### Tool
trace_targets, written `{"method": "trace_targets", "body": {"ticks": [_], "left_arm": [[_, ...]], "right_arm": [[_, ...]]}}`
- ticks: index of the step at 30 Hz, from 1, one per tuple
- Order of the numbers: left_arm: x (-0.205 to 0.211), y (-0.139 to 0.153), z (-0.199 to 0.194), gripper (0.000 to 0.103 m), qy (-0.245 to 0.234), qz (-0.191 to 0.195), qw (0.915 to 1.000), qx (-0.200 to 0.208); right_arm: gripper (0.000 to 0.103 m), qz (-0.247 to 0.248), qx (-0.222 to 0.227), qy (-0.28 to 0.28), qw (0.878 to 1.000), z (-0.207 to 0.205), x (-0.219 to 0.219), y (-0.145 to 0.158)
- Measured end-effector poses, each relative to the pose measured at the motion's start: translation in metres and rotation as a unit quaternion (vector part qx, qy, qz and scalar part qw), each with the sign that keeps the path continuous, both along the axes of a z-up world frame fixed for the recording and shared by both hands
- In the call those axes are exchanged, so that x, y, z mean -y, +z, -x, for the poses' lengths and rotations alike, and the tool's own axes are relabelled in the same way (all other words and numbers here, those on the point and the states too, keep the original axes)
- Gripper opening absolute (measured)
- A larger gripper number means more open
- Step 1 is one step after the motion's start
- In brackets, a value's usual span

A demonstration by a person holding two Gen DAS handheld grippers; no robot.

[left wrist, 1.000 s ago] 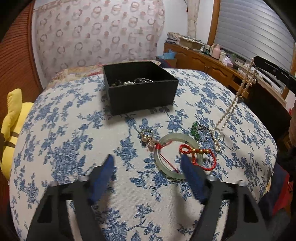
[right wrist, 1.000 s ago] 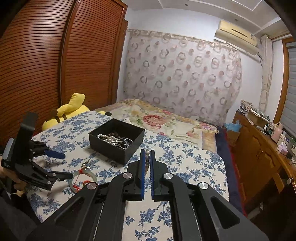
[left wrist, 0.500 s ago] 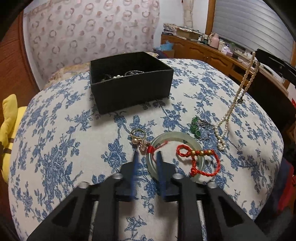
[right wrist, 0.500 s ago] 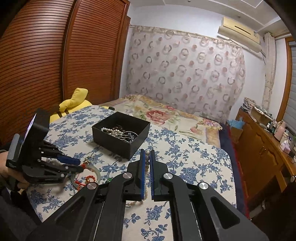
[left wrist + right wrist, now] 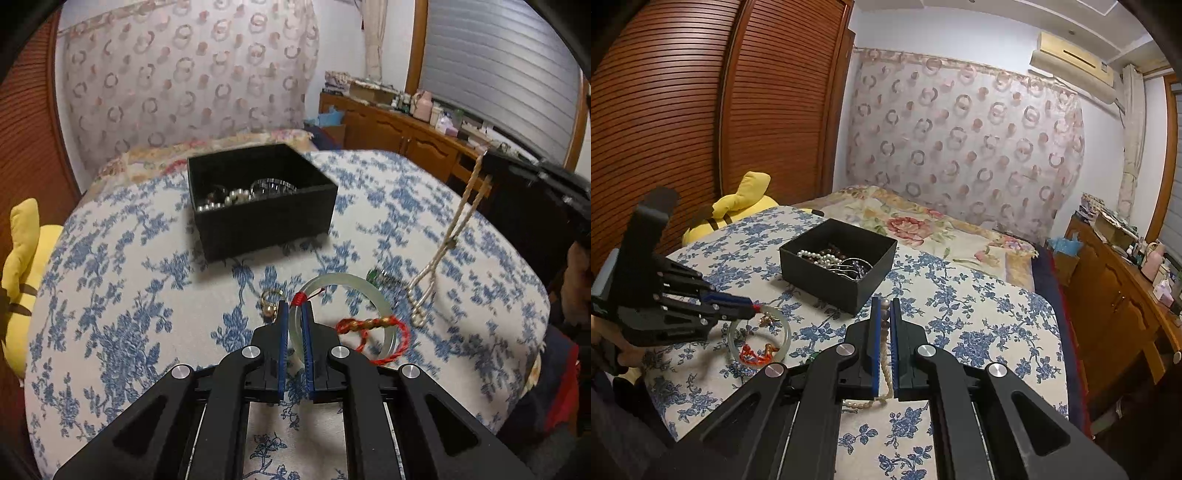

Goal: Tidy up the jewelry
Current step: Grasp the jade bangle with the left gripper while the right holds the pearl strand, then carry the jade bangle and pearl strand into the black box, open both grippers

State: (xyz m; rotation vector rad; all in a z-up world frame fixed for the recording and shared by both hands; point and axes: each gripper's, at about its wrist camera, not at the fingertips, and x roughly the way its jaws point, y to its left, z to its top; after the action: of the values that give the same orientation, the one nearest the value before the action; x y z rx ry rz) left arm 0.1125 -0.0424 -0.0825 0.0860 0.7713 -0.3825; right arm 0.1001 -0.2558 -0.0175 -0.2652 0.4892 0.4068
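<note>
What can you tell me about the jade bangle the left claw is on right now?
The jade bangle is a pale green, translucent, smooth ring that looks like stone or glass. A red cord is wrapped around its rim, and a knotted red cord with gold beads crosses it. The left claw is shut on its near-left rim, beside the wrap. It sits low over the floral cloth, right of a small gold ring.

No readable text, labels, brands — none legible
</note>
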Motion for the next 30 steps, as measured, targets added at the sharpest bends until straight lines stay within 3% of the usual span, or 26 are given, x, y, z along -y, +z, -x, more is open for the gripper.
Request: {"method": "trace_targets", "body": {"ticks": [9,30], "left_arm": [[-0.004,0.028,-0.004,0.006,0.007,0.014,0.9994,0.030],[-0.025,0.067,-0.056,0.006,0.046,0.007,0.9968,0.065]], "right_arm": [[0.005,-0.002,0.014,0.008,1.000,-0.002,-0.007,0.014],[0.005,-0.020,0.101,0.039,0.994,-0.035,-0.052,0.111]]}}
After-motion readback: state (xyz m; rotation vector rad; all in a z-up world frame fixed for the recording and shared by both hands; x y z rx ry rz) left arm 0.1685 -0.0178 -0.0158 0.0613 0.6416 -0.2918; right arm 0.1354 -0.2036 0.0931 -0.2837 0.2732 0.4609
